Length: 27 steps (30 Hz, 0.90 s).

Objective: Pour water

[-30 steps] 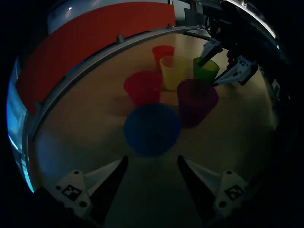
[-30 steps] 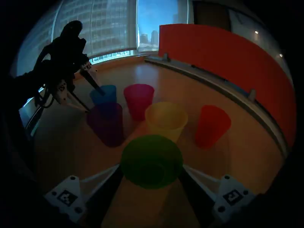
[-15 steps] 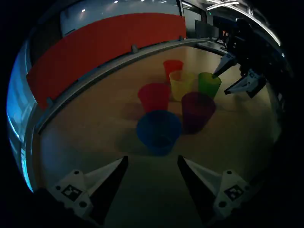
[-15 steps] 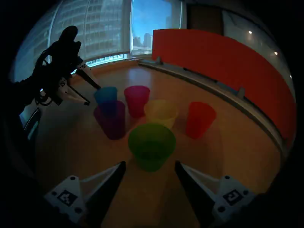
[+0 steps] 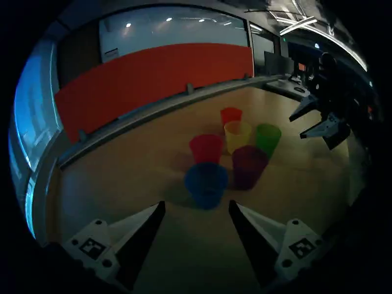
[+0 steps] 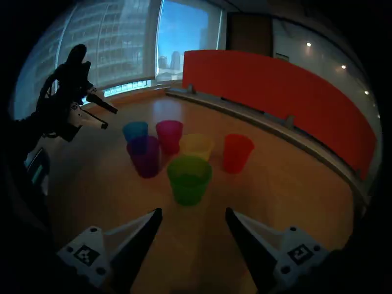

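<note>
Centrally, six translucent plastic cups (image 5: 248, 165) cluster on the wooden surface (image 5: 122, 171): one blue cup (image 6: 135, 131), one purple cup (image 6: 144, 156), one pink cup (image 6: 169, 136), one yellow cup (image 6: 196, 146), one green cup (image 6: 189, 179), one orange cup (image 6: 237, 153). At lower frame, the left gripper (image 5: 196, 215) and right gripper (image 6: 191, 218) each show jaws apart, empty.

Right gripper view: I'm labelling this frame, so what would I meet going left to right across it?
Left gripper → blue cup → pink cup → yellow cup → red cup.
</note>
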{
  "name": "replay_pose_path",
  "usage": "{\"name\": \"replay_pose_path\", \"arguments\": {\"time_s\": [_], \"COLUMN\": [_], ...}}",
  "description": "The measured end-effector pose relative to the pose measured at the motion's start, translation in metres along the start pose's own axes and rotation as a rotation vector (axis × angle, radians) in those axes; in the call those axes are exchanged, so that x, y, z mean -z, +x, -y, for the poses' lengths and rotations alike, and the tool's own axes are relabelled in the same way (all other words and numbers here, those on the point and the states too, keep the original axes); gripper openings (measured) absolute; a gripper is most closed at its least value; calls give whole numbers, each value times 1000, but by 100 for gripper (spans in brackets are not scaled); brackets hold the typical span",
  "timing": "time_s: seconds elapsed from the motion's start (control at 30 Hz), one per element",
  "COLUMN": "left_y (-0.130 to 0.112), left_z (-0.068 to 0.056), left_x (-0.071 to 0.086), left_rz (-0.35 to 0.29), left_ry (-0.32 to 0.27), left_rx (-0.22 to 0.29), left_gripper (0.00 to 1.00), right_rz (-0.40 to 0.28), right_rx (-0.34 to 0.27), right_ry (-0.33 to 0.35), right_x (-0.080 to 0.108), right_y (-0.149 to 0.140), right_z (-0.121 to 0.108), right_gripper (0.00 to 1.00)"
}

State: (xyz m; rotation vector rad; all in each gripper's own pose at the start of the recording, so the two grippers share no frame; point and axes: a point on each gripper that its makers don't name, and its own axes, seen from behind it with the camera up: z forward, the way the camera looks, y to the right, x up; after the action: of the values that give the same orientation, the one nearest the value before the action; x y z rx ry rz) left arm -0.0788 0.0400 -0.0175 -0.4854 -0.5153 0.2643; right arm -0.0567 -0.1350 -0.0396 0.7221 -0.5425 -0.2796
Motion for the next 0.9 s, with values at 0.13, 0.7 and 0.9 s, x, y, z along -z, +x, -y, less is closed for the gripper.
{"name": "replay_pose_path", "arguments": {"time_s": [0.13, 0.7, 0.9], "left_y": [7, 39, 42], "left_z": [2, 11, 14], "left_x": [11, 56, 66], "left_rz": [-56, -317, -371], "left_ry": [40, 241, 306], "left_rx": [25, 117, 150], "left_gripper": [96, 96, 96], "right_rz": [-47, -237, -304], "right_rx": [-29, -153, -184], "right_ry": [-36, -236, -319], "right_x": [15, 59, 68], "right_y": [8, 38, 45], "right_z": [-2, -26, -39], "right_gripper": [100, 100, 100]}}
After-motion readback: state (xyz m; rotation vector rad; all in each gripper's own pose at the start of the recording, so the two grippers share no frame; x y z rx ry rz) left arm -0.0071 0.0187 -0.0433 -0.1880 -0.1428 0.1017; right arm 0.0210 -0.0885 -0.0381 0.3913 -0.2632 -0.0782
